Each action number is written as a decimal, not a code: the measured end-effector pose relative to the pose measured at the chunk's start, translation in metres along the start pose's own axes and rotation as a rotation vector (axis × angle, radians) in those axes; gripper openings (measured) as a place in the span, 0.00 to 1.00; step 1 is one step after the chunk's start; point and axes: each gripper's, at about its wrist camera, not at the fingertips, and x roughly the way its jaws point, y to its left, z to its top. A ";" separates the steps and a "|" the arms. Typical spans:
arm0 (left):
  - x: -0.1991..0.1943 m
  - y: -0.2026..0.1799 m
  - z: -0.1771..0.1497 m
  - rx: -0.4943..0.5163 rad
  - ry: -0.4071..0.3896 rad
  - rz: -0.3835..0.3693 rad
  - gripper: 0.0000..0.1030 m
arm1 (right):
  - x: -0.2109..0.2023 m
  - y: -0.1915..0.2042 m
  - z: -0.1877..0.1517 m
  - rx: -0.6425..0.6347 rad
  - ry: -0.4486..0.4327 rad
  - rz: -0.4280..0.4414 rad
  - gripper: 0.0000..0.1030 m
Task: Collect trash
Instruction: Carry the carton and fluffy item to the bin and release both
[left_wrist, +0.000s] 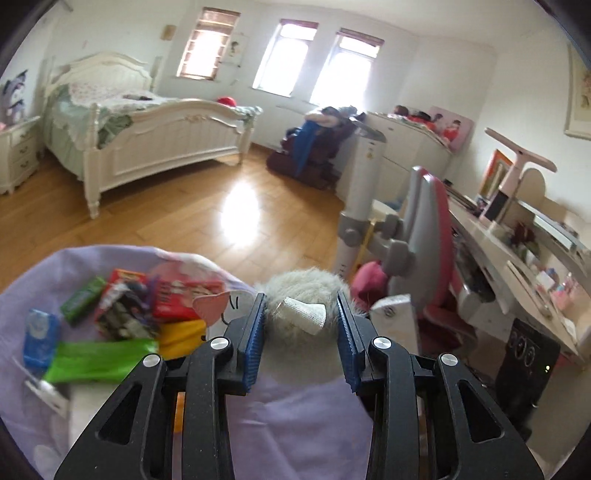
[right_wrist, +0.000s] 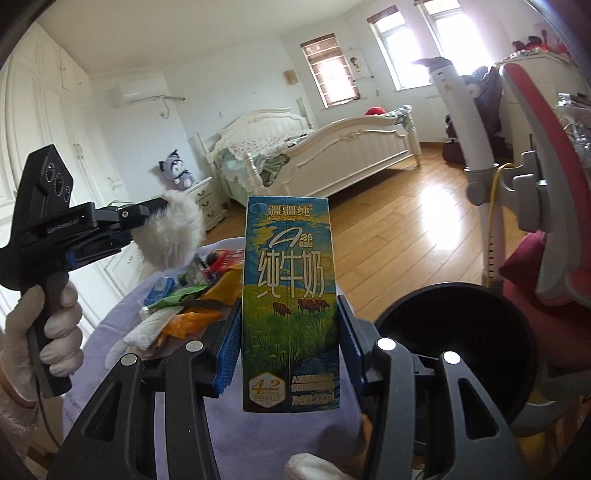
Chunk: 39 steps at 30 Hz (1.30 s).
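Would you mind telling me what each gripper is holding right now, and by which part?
The right gripper clamps an upright milk carton by its two narrow sides, around mid-height. The left gripper grips a fluffy white pompom across its sides.

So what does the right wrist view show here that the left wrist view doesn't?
Only the right wrist view shows the milk carton clamped upright in the right tool, the black bin beside it, and the gloved hand holding the left tool. Only the left wrist view shows the desk and the label on the fluffy ball. Both show that ball gripped by the left tool, the wrappers on the purple cloth, and the bed.
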 end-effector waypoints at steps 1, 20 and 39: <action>0.016 -0.012 -0.006 0.003 0.026 -0.034 0.35 | 0.000 -0.007 -0.001 -0.001 0.001 -0.036 0.46; 0.169 -0.070 -0.054 -0.013 0.240 -0.132 0.35 | 0.033 -0.105 -0.047 0.047 0.131 -0.283 0.46; 0.143 -0.078 -0.031 0.060 0.150 -0.039 0.78 | 0.024 -0.114 -0.037 0.101 0.127 -0.322 0.86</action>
